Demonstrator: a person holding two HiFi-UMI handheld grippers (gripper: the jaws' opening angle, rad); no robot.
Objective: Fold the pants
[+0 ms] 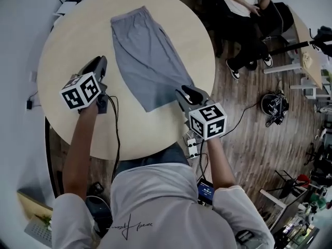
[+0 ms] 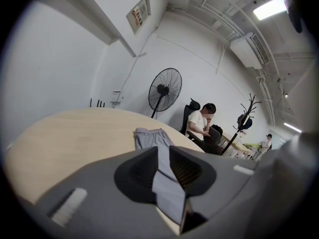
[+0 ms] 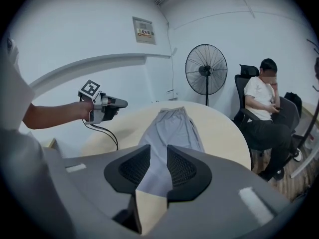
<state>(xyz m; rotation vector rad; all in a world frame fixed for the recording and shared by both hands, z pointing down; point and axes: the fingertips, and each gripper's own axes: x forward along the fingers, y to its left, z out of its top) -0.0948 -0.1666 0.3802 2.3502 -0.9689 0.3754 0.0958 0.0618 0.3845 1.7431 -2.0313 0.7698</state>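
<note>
Grey pants, folded lengthwise, lie flat and slantwise on the round wooden table, waistband far, hem near. My left gripper hovers over bare table to the left of the pants, apart from them, its jaws open and empty. In the left gripper view the pants show only through the gap of that gripper. My right gripper is at the hem's right corner, open; in its own view this gripper has the pants lying beyond its jaws. The left gripper also appears there, held in the air.
A person sits in an office chair beyond the table's right side. A standing fan and a coat rack stand behind. A power strip and cables hang at the table's near edge.
</note>
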